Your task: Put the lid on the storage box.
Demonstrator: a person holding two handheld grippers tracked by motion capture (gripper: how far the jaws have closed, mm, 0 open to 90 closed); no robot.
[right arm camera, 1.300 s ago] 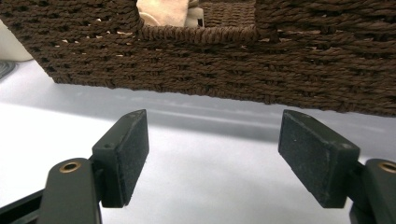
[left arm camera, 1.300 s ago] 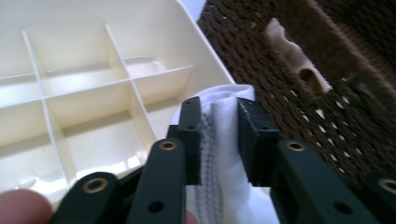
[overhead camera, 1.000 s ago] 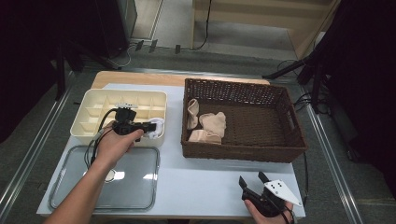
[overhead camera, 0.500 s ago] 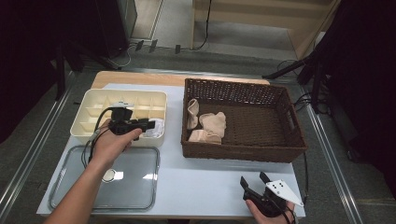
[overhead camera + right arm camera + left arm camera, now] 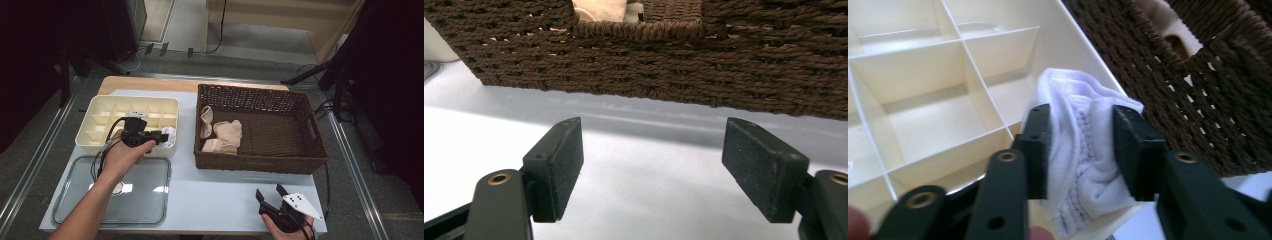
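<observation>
Wicker basket (image 5: 260,150) (beige socks (image 5: 222,135) inside) beside divider box (image 5: 100,120)

I can read no text, label, brand, number or sign on anything here. The cream divided organizer box (image 5: 100,116), the brown wicker basket (image 5: 300,155), the clear tray (image 5: 75,210) and the light blue table top (image 5: 215,200) all look plain. The black gripper parts also carry no writing that I can make out.
</observation>
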